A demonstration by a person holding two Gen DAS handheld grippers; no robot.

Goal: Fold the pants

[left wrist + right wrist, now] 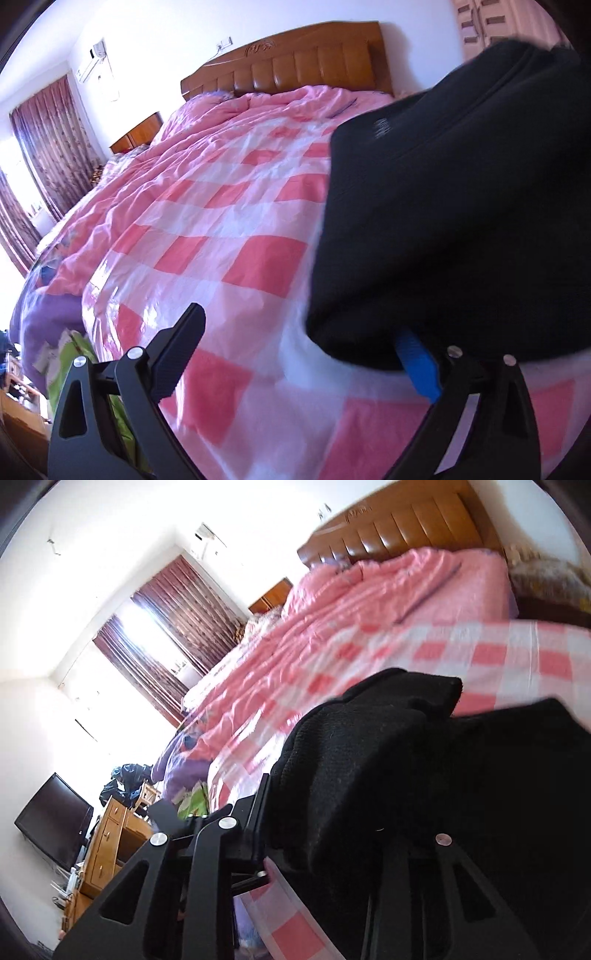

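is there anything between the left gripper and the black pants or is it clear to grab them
Nothing visible stands between them. The left gripper is open, and the black pants already hang over its right finger, hiding the tip. The left finger stands bare over the pink checked bedcover.

pants (461, 206) print: small pale mark on the black fabric, too blurred to read
other text: none legible

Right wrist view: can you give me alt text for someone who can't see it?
Black pants fill the lower right, bunched between the right tongs, whose jaws look closed on the fabric. Behind lies a bed with a pink-and-white checked quilt and a wooden headboard; maroon curtains frame a bright window.
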